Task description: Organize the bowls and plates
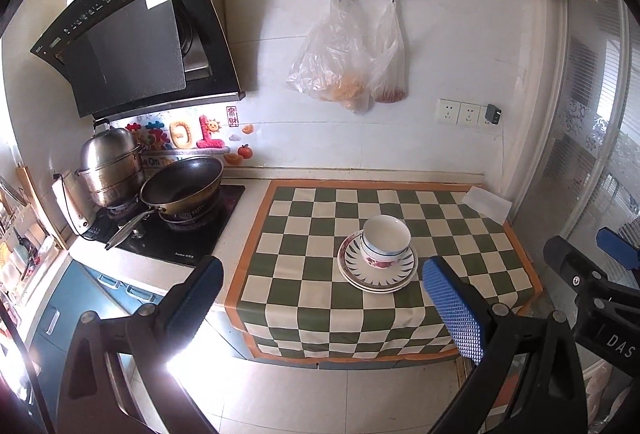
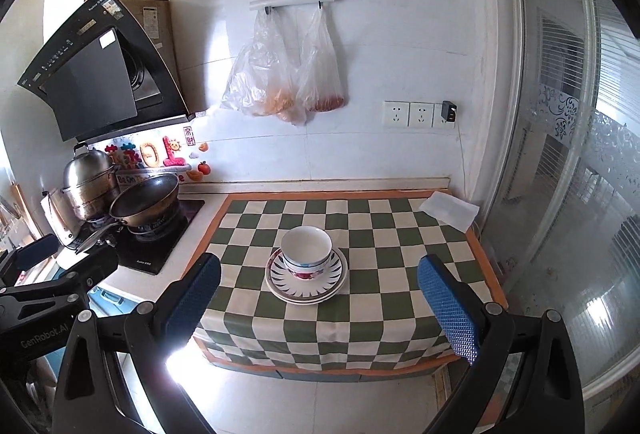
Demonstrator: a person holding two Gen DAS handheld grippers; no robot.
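Hanging low in the frame with jaws spread wide, gripping nothing: left tool (image 1: 320,298) and right tool (image 2: 318,294). Sitting mid-frame on the checkered worktop (image 2: 400,274), well apart from both: a bowl (image 2: 306,248) resting on stacked plates (image 2: 306,280). Risking, likely, a slide of the smooth bowl off the plates if nudged sideways. Standing farther off, left of frame: a wok (image 2: 146,200) and steamer pot (image 2: 88,178).

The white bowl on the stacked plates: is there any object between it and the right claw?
Nothing visible. The open right claw faces the white bowl on the stacked patterned plates, with only bare green-and-white checkered cloth between them.
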